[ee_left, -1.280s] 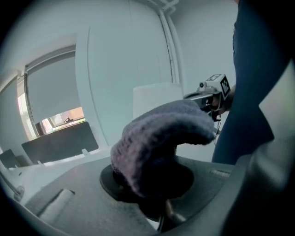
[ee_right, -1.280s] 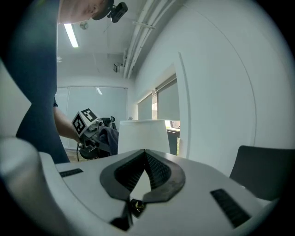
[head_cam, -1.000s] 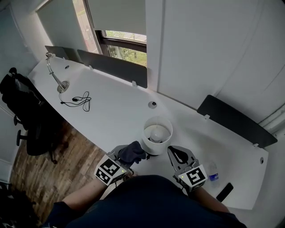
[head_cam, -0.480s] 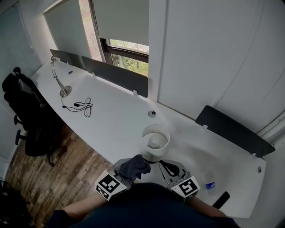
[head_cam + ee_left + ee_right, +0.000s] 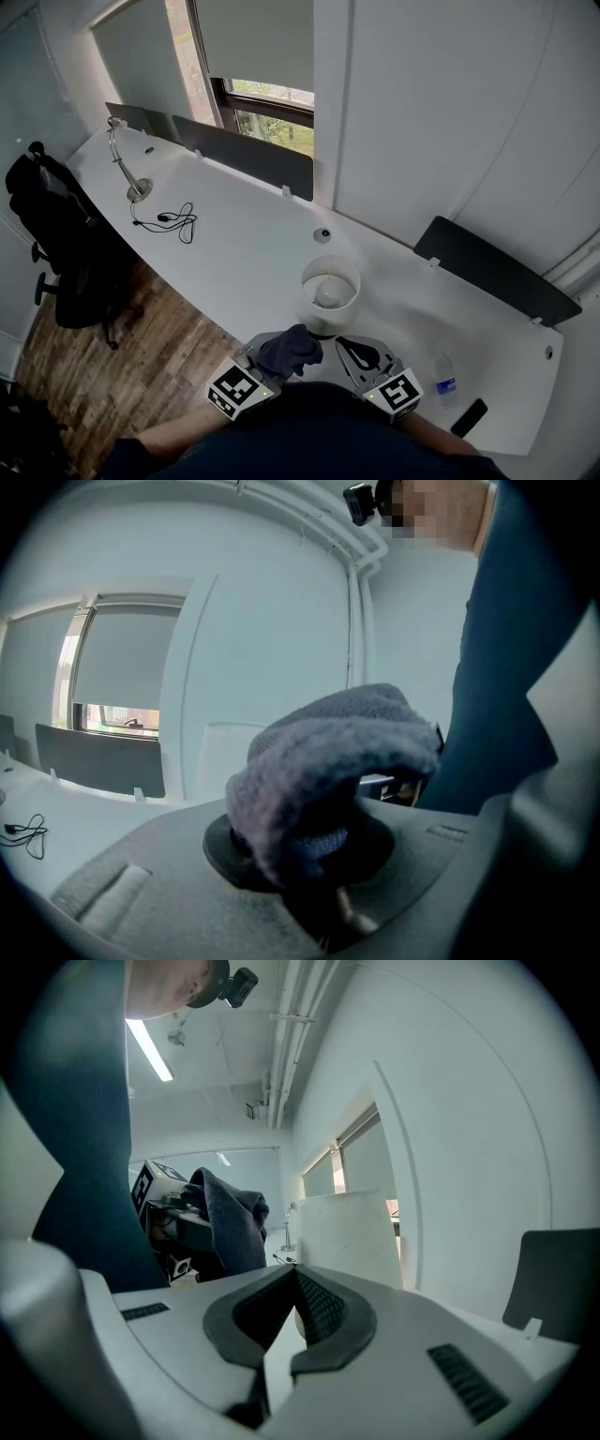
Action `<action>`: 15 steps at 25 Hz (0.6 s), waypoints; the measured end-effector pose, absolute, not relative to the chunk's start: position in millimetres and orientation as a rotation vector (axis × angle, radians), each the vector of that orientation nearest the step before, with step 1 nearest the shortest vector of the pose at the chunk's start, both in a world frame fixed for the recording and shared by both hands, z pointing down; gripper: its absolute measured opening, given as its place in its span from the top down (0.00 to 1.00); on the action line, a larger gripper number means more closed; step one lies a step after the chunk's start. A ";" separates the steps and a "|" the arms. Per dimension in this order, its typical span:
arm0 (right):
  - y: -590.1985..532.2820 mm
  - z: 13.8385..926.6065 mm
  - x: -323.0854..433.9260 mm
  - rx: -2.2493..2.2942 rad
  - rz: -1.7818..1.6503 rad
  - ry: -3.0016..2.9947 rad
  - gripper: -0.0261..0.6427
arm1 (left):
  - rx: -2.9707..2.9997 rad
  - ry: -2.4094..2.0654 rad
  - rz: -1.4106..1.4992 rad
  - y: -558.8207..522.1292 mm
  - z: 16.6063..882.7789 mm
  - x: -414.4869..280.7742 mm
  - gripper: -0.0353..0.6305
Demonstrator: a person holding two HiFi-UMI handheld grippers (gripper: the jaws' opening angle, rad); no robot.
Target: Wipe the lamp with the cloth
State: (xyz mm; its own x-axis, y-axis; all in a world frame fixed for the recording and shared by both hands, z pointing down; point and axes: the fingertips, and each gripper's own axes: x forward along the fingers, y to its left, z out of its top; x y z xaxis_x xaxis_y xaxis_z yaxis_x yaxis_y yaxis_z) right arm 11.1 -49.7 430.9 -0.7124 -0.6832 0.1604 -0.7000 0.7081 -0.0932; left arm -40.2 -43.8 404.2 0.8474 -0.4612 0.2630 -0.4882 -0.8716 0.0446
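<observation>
The long white surface [image 5: 244, 244] runs corner to corner. The lamp [image 5: 330, 289] stands close to its near edge, its white shade open to the head view. Both arms are drawn in against the body, each hand-held gripper pointing away from the person toward the lamp's near side.

The left hand-held gripper [image 5: 305, 860] sits left of the lamp's foot, angled a little rightward. It is clenched on the cloth [image 5: 291, 349] — a dark bundle that bulges up over the jaws and hides their tips. The right hand-held gripper [image 5: 295, 1274] lies just right of it, jaws closed tip to tip with nothing between them. In its own view the shade stands straight ahead and the cloth is off to the left. Whether the cloth touches the lamp cannot be told.

A second ago the cloth lay against the shade's lower left side; now it is lower, down by the foot — below the shade's rim. Over the last half second little has changed. The cloth has edged slightly toward the right hand-held gripper, which keeps its place and stays closed.
</observation>
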 end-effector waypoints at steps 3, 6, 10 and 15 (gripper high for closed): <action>-49.3 432.6 11.6 1.139 0.232 -2.800 0.94 | 2.913 -0.740 0.375 -43.8 406.2 -38.1 0.84; -48.9 431.8 11.0 1.130 0.224 -2.794 0.94 | 2.910 -0.740 0.376 -43.6 406.0 -38.8 0.84; -51.2 433.9 11.3 1.129 0.208 -2.795 0.94 | 2.910 -0.743 0.375 -45.6 407.1 -39.1 0.84; -52.0 433.6 10.4 1.125 0.216 -2.794 0.94 | 2.910 -0.747 0.374 -46.9 407.2 -39.4 0.84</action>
State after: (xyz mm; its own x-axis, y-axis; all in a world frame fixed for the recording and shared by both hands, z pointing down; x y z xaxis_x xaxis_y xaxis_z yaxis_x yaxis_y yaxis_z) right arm 10.4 -52.0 433.6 -0.7161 -0.6781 0.1654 -0.6955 0.7133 -0.0869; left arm -39.4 -46.9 407.2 0.8484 -0.4585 0.2646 -0.4866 -0.8722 0.0490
